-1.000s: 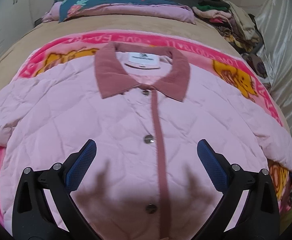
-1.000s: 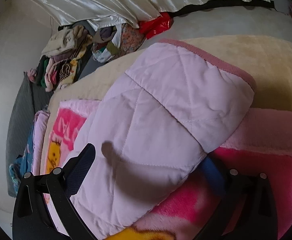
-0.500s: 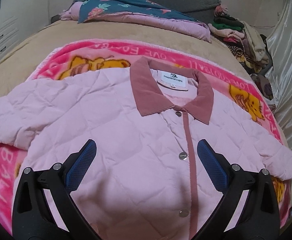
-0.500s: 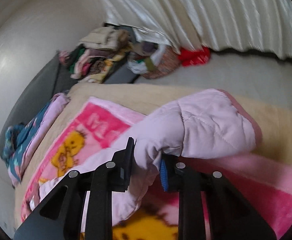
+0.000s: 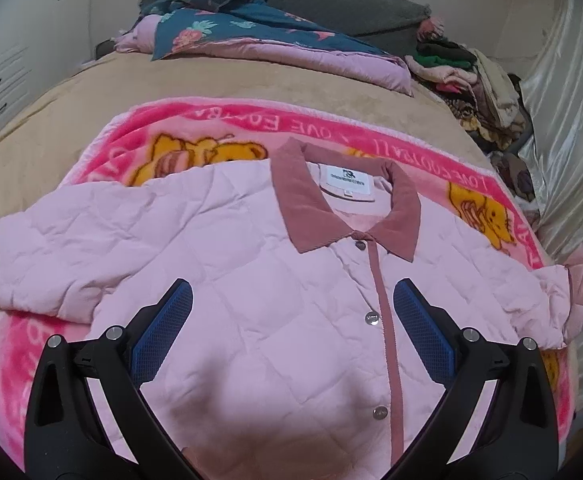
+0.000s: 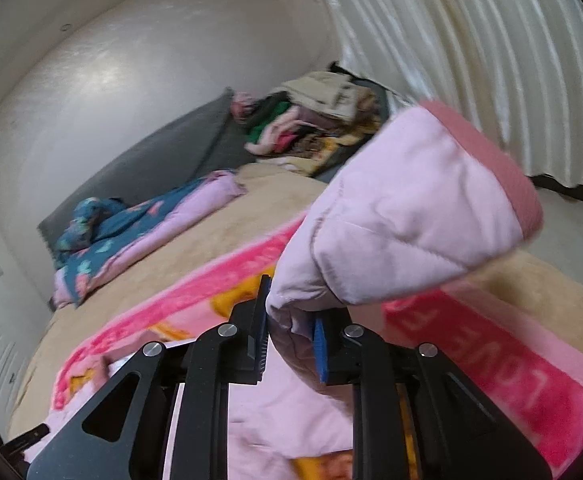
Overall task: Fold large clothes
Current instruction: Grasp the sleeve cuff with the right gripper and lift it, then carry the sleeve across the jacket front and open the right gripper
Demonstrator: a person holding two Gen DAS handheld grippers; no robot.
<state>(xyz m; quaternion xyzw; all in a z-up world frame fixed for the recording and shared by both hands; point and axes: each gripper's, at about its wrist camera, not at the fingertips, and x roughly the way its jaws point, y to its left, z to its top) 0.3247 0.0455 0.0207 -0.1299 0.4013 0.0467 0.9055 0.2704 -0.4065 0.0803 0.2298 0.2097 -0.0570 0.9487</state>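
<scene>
A: What does the right gripper (image 6: 289,332) hold?

B: Its black jaws with blue pads have just closed on the sleeve (image 6: 403,216) of the pale pink quilted jacket (image 5: 251,280). A bunched fold is pinched between them, and the dusty-rose cuff stands raised above the bed.

A: What could go wrong?

B: The pinch takes only a small gather of slippery padded cloth. A quick swing could pull it free, or drag the whole jacket askew on the bright pink cartoon fleece blanket (image 5: 219,120).

A: And the left gripper (image 5: 291,332)?

B: Spread wide, holding nothing, above the jacket's front.

A: How does the jacket lie?

B: Flat, face up, snapped shut, with a dusty-rose corduroy collar (image 5: 303,208) and placket. The other sleeve stretches out sideways across the tan bedcover (image 5: 71,120).
</scene>
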